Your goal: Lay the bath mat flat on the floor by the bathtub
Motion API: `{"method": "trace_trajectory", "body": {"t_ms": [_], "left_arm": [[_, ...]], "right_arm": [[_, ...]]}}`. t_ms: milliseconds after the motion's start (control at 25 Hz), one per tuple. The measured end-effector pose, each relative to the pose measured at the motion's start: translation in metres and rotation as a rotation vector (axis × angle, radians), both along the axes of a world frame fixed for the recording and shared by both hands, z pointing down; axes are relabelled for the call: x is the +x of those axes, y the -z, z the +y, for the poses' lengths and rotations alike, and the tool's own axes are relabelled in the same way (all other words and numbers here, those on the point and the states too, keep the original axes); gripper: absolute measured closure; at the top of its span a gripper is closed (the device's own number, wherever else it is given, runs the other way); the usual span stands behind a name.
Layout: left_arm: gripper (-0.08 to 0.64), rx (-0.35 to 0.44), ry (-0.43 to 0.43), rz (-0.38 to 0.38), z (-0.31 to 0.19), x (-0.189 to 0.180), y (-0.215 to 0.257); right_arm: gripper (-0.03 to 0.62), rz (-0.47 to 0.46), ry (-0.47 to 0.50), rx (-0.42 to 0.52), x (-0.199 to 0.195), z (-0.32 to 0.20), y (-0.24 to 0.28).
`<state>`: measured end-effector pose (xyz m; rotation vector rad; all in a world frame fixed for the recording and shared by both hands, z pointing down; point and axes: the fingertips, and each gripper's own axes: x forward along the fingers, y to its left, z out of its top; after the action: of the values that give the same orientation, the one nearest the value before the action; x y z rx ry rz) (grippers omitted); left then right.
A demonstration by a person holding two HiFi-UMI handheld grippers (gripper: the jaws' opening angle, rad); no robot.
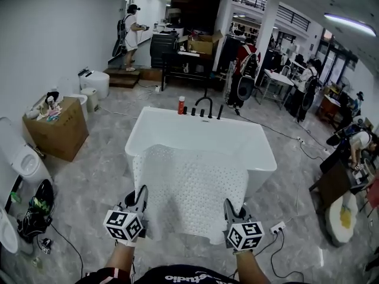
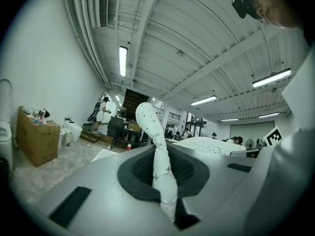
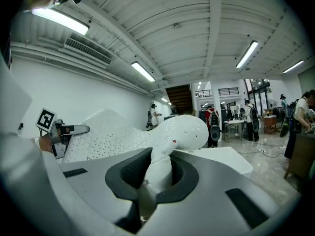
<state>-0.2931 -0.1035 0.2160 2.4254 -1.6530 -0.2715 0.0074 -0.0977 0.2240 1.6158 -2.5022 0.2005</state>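
The left gripper (image 1: 141, 194) and right gripper (image 1: 228, 206) fingers are pinching the bath mat (image 1: 189, 182), hanging over the bathtub (image 1: 195, 126) edge. A cardboard box (image 1: 62, 138) nearby is holding small things.

cardboard box (image 1: 56, 132) left by wall, toilet (image 1: 22, 158) beside it; power strip (image 1: 277, 226) on floor

Dark shirt (image 1: 190, 275) with white lettering, red-striped left cuff (image 1: 116, 272), grey left gripper (image 1: 142, 191) and right gripper (image 1: 228, 205), black-and-white marker cubes (image 1: 124, 225).
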Motion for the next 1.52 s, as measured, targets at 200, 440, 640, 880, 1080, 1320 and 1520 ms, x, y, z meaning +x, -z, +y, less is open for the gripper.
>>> {"method": "trace_trajectory", "body": {"t_ms": [200, 440, 640, 880, 1080, 1320, 1520], "left_arm": [[0.532, -0.004, -0.017, 0.02, -0.008, -0.003, -0.004], [0.532, -0.015, -0.031, 0.035, -0.017, -0.001, -0.011], [0.532, -0.021, -0.03, 0.038, -0.022, 0.001, -0.013], [0.532, -0.024, -0.044, 0.023, -0.034, 0.013, -0.012], [0.532, -0.023, -0.058, 0.004, -0.054, 0.036, -0.009], [0.532, -0.015, -0.05, -0.012, -0.086, 0.064, -0.001], [0.532, -0.017, -0.037, -0.02, -0.116, 0.09, 0.001]], "right_arm": [[0.548, 0.02, -0.019, -0.009, -0.002, -0.001, -0.001], [0.548, 0.029, -0.04, -0.015, 0.001, -0.007, -0.003], [0.548, 0.03, -0.044, -0.023, 0.006, -0.012, -0.005], [0.548, 0.017, -0.047, -0.016, 0.015, -0.027, -0.004], [0.548, 0.011, -0.041, -0.007, 0.03, -0.048, -0.004], [0.548, -0.001, -0.039, -0.002, 0.062, -0.085, -0.001], [0.548, -0.005, -0.031, 0.008, 0.089, -0.118, 0.005]]}}
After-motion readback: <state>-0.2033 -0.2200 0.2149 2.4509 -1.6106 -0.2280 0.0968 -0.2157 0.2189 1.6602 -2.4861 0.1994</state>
